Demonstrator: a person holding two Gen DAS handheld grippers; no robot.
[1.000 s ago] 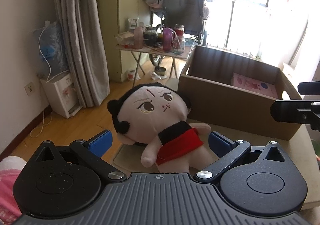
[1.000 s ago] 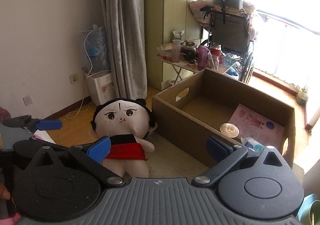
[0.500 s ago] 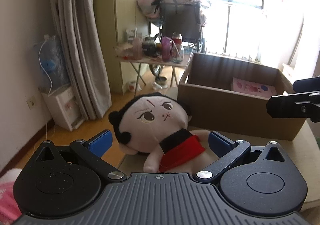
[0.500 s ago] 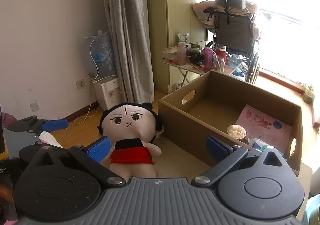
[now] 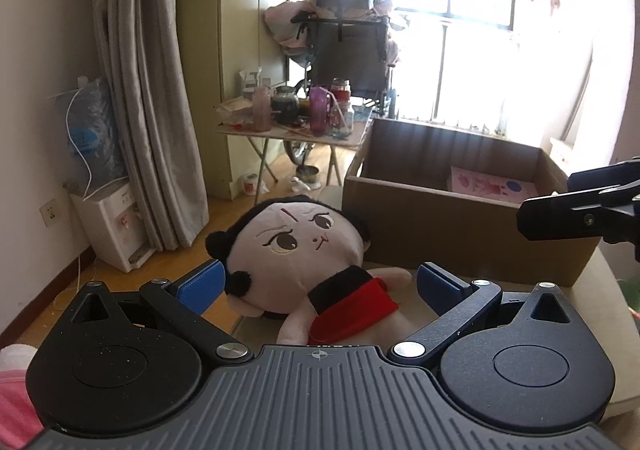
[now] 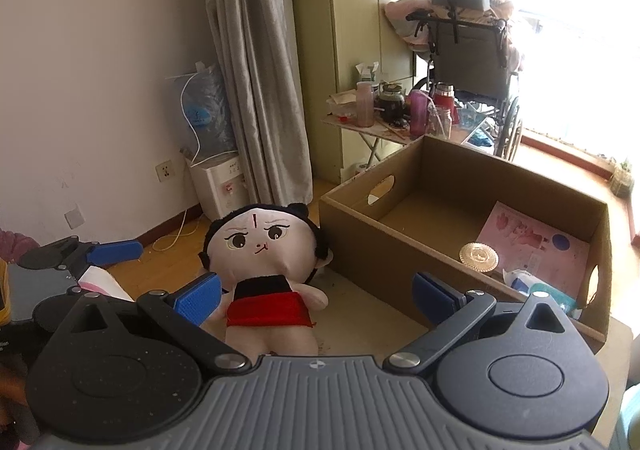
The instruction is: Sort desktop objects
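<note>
both views tipped up over last second, more ceiling and window showing, doll sits lower in frame. we've got left gripper [image 5: 318, 282] wide open, nothing held, plush doll [image 5: 304, 250] lying between its fingers on bench [image 5: 592, 290], head toward cardboard box [image 6: 460, 209]. right gripper [image 6: 316, 296] also wide open, empty, doll just off its left finger. our guess: lining up left grab, doll goes in box next.
</note>
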